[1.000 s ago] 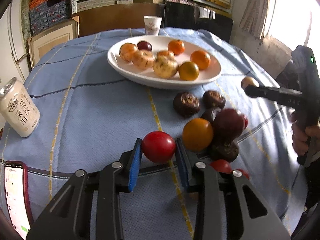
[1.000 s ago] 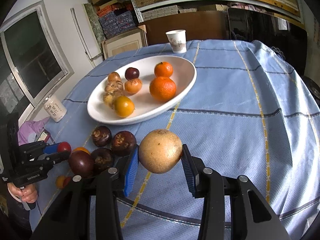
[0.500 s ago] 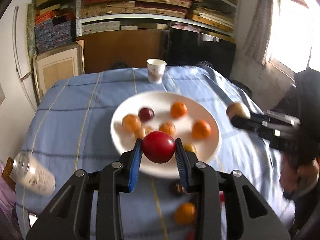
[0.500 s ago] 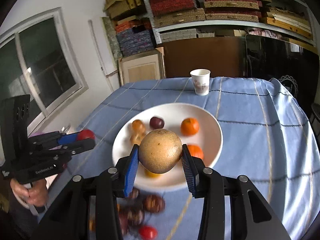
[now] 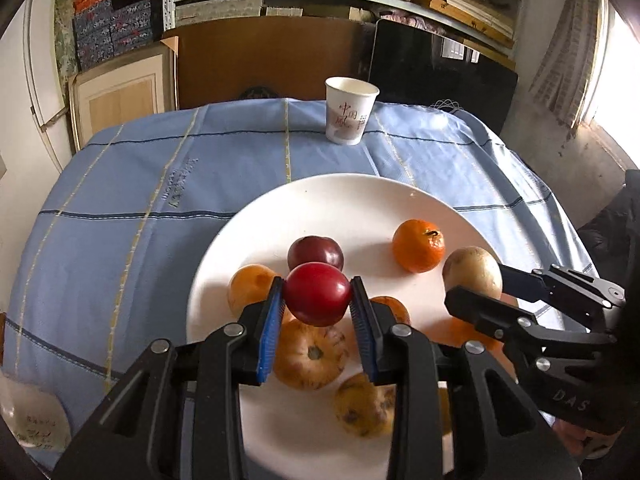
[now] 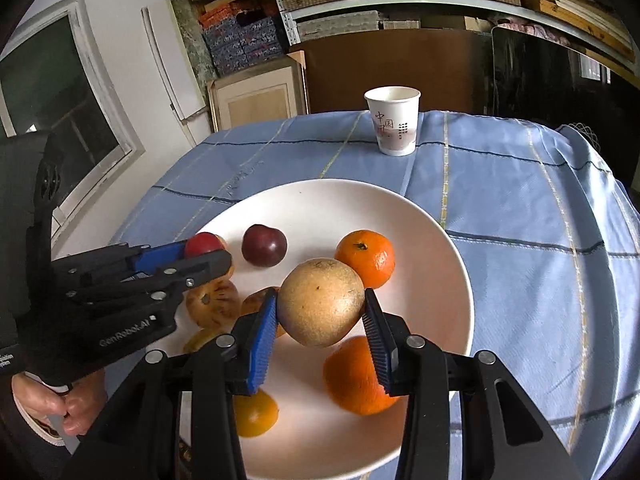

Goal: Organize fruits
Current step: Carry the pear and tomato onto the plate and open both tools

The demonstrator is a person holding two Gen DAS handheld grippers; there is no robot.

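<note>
You're at the drop-off step: each claw carries one fruit over the white plate (image 5: 224, 240), and neither has let go. Your left claw (image 5: 317, 304) is clamped on a red fruit (image 5: 318, 294), which hangs above the near-left cluster of fruit on the plate, just in front of a dark plum (image 5: 316, 251). Your right claw (image 6: 321, 312) grips a tan, russet-skinned fruit (image 6: 321, 307), held over the plate's middle with a mandarin (image 6: 366, 257) just beyond it and a larger orange (image 6: 354, 380) below and nearer.

Both claws tilt downward toward the plate, side by side and close together — in the left view the right claw reaches in from the right, its tips near the plate's right half.

Next you need a bare patch for each fruit. The far part of the plate, toward the paper cup (image 5: 350, 110) on the blue-clothed counter (image 5: 120, 200), looks free; the near part is crowded. I'd lower each claw until the fruit nearly rests on the plate before easing the jaws apart — round fruit released from a height will likely roll into its neighbours or over the rim.
</note>
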